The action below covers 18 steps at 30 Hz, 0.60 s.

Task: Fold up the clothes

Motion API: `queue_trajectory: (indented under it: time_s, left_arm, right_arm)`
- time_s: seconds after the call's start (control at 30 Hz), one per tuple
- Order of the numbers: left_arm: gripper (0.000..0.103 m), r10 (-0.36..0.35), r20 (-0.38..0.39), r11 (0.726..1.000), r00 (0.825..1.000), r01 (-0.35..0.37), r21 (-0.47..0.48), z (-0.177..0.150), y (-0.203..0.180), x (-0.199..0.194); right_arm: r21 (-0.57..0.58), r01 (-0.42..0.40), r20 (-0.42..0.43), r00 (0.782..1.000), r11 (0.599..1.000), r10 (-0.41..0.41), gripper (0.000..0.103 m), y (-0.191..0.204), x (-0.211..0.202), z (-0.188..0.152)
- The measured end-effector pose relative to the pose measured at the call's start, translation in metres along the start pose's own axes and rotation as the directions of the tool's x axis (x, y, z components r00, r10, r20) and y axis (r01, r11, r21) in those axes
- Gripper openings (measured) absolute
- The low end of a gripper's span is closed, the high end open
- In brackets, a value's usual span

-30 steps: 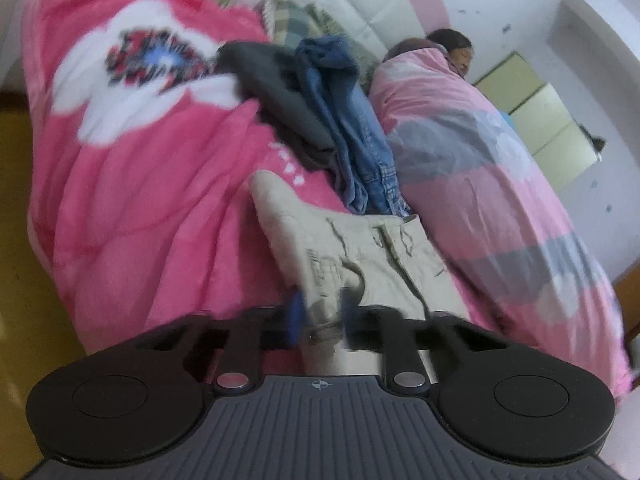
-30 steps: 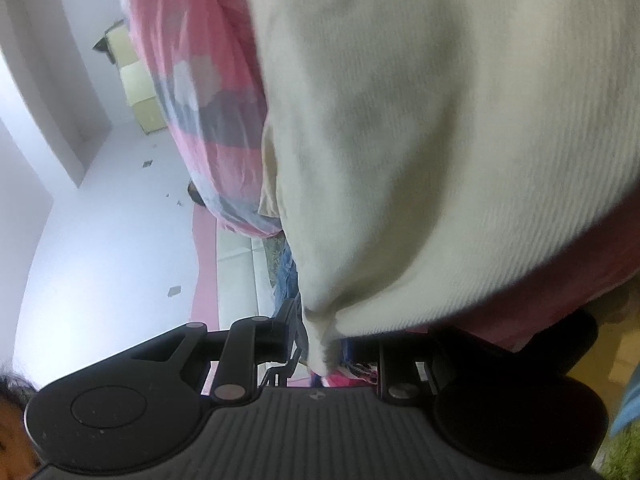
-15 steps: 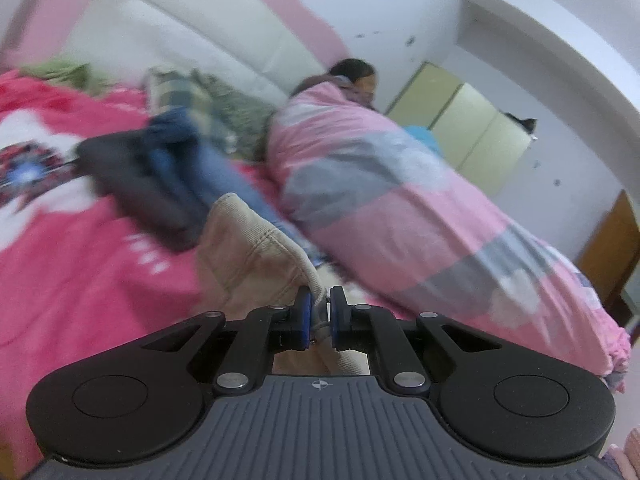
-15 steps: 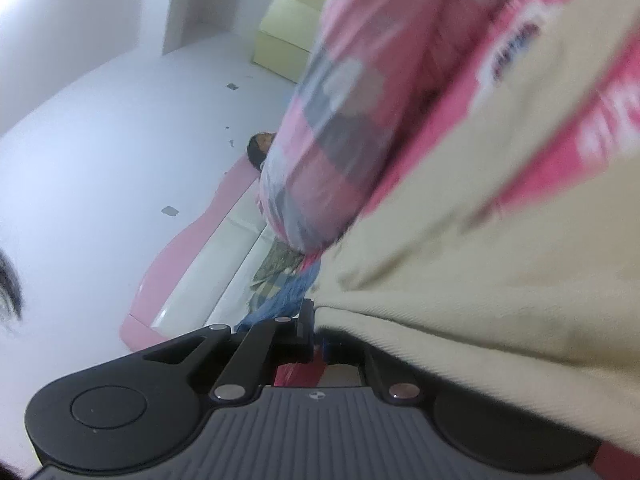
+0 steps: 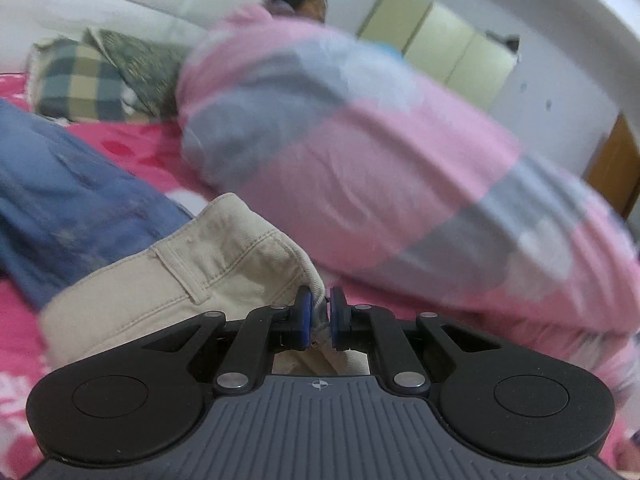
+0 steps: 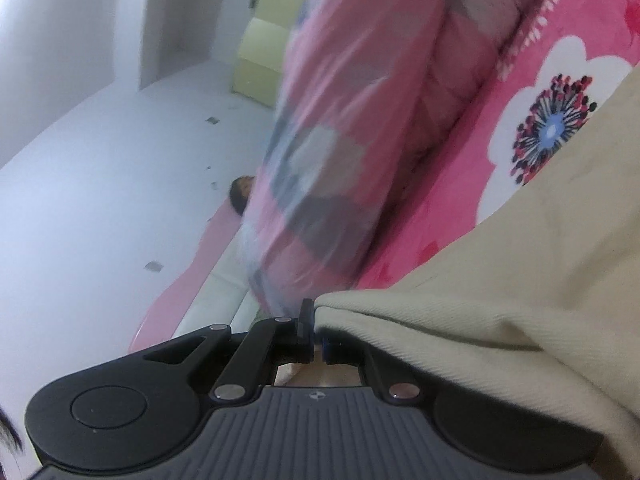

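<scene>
Beige trousers [image 5: 192, 276] bunch up just ahead of my left gripper [image 5: 320, 316], which is shut on an edge of their cloth between the blue pads. In the right wrist view the same beige trousers [image 6: 520, 300] drape from the jaws across the right side and over the gripper's right half. My right gripper [image 6: 318, 330] is shut on their edge; its right finger is mostly hidden under the cloth. Blue jeans [image 5: 68, 196] lie to the left on the pink bedspread [image 5: 132, 144].
A person lies under a pink and grey quilt [image 5: 380, 168] along the bed, head near the white headboard [image 5: 100, 4]. Checked pillows [image 5: 84, 80] sit at the back left. The flowered pink bedspread [image 6: 540, 120] shows beside the quilt [image 6: 340, 140]. Yellow-green cabinets [image 5: 448, 52] stand behind.
Both grippers closed on the beige trousers and lifted them, rolling as they went. The left view swung from the clothes pile toward the quilt; the right view tilted and the cloth slid to its right.
</scene>
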State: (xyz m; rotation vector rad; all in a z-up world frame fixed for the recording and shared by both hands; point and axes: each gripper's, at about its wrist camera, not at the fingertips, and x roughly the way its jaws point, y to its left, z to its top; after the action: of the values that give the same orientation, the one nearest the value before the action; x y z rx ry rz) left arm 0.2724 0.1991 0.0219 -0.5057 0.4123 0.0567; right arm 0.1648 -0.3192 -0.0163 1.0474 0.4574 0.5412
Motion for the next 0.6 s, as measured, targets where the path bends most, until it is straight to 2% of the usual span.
queue_trajectory:
  time_s: [0.13, 0.2, 0.27, 0.33, 0.4, 0.43, 0.47, 0.5, 0.53, 0.6]
  left_arm:
    - [0.007, 0.014, -0.056, 1.000, 0.998, -0.014, 0.000, -0.012, 0.001, 0.035]
    - [0.011, -0.014, -0.097, 0.999, 0.995, 0.011, -0.030, -0.017, 0.008, 0.050]
    - [0.025, -0.058, -0.162, 0.991, 0.985, 0.037, -0.130, -0.020, 0.021, 0.067]
    - [0.030, -0.135, -0.185, 0.959, 0.974, 0.081, -0.272, -0.019, 0.039, 0.076]
    - [0.038, -0.219, -0.167, 0.903, 0.961, 0.135, -0.407, -0.015, 0.056, 0.077]
    - [0.044, -0.252, -0.147, 0.870, 0.956, 0.158, -0.467, -0.013, 0.063, 0.073]
    - [0.047, -0.283, -0.126, 0.834, 0.951, 0.178, -0.523, -0.011, 0.069, 0.069]
    - [0.048, -0.287, -0.117, 0.821, 0.951, 0.182, -0.541, -0.010, 0.071, 0.063]
    - [0.049, -0.290, -0.106, 0.824, 0.951, 0.191, -0.533, -0.007, 0.071, 0.053]
    - [0.052, -0.294, -0.089, 0.833, 0.952, 0.209, -0.513, -0.002, 0.069, 0.031]
  right_arm:
    - [0.062, 0.035, -0.011, 0.999, 0.997, -0.034, 0.004, -0.033, 0.016, 0.019]
    - [0.098, 0.058, -0.026, 0.998, 0.993, -0.056, 0.004, -0.053, 0.025, 0.023]
    - [0.150, 0.086, -0.046, 0.996, 0.985, -0.080, 0.005, -0.073, 0.031, 0.024]
    - [0.241, 0.109, -0.077, 0.993, 0.964, -0.094, 0.006, -0.101, 0.037, 0.028]
    - [0.307, 0.095, -0.090, 0.993, 0.947, -0.070, 0.009, -0.116, 0.038, 0.029]
    - [0.337, 0.082, -0.094, 0.994, 0.938, -0.053, 0.014, -0.121, 0.038, 0.029]
    - [0.363, 0.064, -0.088, 0.996, 0.930, -0.034, 0.030, -0.124, 0.036, 0.030]
    - [0.386, 0.041, -0.074, 0.997, 0.922, -0.013, 0.040, -0.124, 0.033, 0.030]
    - [0.408, 0.017, -0.059, 0.998, 0.913, 0.008, 0.047, -0.124, 0.031, 0.031]
    - [0.447, -0.019, -0.034, 0.999, 0.894, 0.038, 0.049, -0.123, 0.024, 0.031]
